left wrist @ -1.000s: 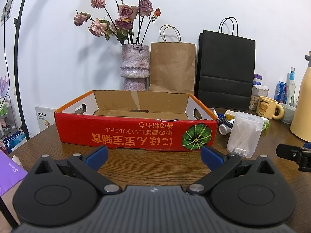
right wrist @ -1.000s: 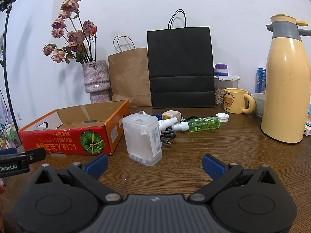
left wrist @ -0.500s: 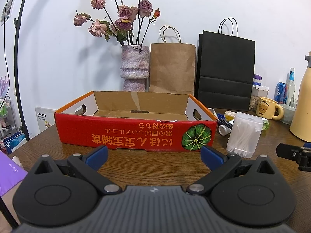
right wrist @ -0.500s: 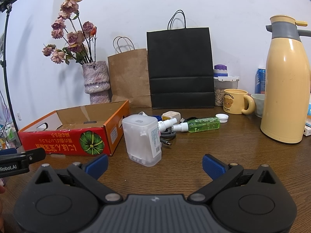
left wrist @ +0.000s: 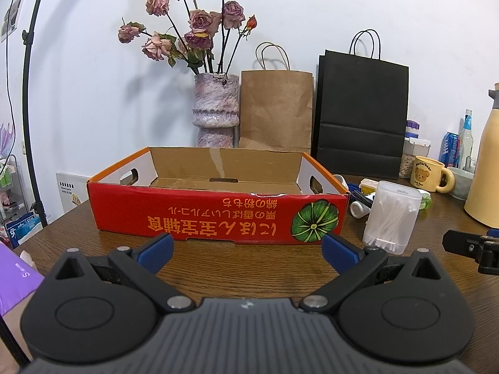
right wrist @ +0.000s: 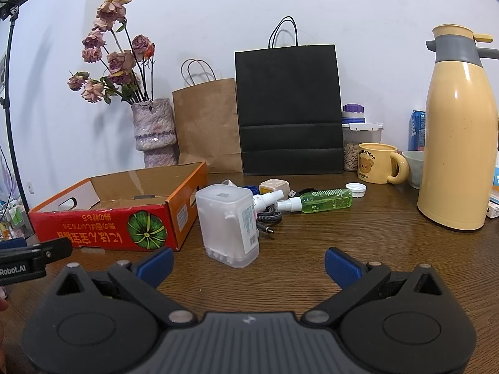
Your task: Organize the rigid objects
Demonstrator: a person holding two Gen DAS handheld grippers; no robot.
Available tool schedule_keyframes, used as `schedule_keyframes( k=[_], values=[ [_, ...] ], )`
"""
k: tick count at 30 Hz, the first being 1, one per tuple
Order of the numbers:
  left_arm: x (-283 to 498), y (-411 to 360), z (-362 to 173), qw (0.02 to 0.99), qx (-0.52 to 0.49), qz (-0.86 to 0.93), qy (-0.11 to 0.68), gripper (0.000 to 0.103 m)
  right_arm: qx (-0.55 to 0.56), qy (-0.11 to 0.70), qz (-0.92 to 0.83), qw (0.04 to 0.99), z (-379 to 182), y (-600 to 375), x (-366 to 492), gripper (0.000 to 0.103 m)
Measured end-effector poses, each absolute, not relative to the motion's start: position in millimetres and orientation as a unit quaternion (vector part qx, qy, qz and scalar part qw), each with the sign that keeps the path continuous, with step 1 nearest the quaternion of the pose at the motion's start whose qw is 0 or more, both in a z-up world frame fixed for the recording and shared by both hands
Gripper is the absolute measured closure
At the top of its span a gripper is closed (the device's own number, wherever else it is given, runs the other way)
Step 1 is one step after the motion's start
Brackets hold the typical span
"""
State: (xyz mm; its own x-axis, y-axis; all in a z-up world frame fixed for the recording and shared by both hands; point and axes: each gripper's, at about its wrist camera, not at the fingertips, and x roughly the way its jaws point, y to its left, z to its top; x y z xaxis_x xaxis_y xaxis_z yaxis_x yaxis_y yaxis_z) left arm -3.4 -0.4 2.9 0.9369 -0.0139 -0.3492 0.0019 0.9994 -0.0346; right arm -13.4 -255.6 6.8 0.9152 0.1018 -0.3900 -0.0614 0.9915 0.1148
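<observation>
The left gripper (left wrist: 246, 249) gapes, holding nothing, facing the red pumpkin-print cardboard box (left wrist: 218, 215); just right of it stands the cotton-swab container (right wrist: 229, 224); the right gripper (right wrist: 248, 263), spread wide too, faces that container.

The left gripper (left wrist: 246, 244) hovers low and level, its blue-tipped jaws spread wide and holding nothing. The right gripper (right wrist: 248, 263) sits alongside it, level, jaws equally wide and unloaded.
</observation>
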Motion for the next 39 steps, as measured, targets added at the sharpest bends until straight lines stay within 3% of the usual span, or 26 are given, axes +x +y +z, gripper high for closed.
schedule_keyframes(
  k=[39],
  values=[
    [2.6,5.9,3.8,0.980,-0.037,0.012,0.196,0.000,0.051,0.200,0.029,0.978,4.8,-257.1,-10.5,0.000]
  ],
)
